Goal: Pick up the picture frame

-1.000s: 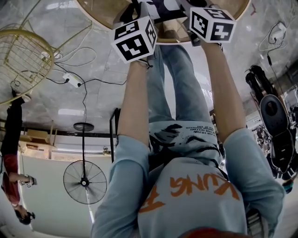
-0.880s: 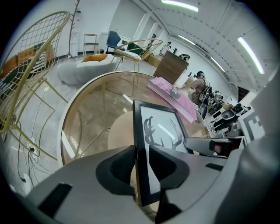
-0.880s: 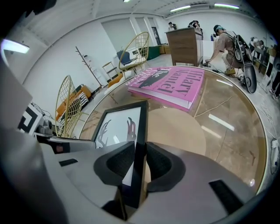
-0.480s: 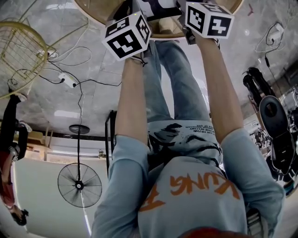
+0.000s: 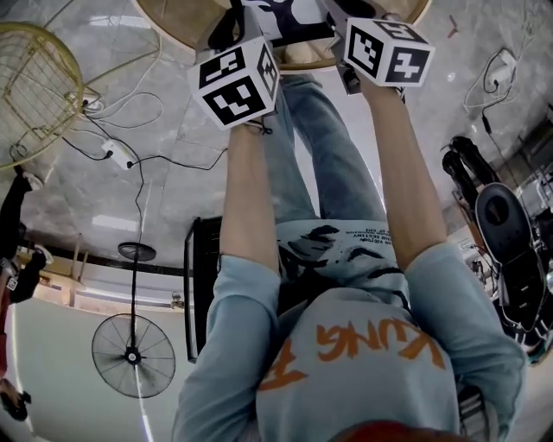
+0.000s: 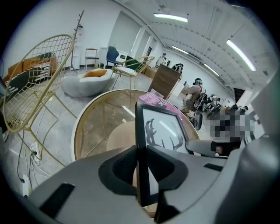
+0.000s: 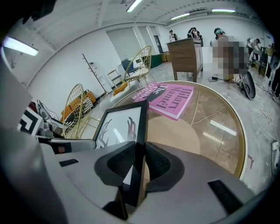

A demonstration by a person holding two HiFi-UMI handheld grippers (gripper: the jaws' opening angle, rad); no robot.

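Note:
The picture frame is black with a white antler print, and it stands upright on edge over the round glass table. My left gripper is closing on the frame's left side bar, and its pads press on it. The right gripper is shut on the opposite side bar of the frame. In the head view the frame shows at the top edge between the left marker cube and the right marker cube. The jaws are hidden there.
A pink book lies on the table's far side. A gold wire chair stands left of the table, with a power strip and cables on the floor. Nearby are a standing fan, a grey beanbag and a wooden cabinet.
In the head view both marker cubes have shifted slightly, the left one to the left. The chair, cables and fan have drifted left as the view moved. Both hands stay at the frame.

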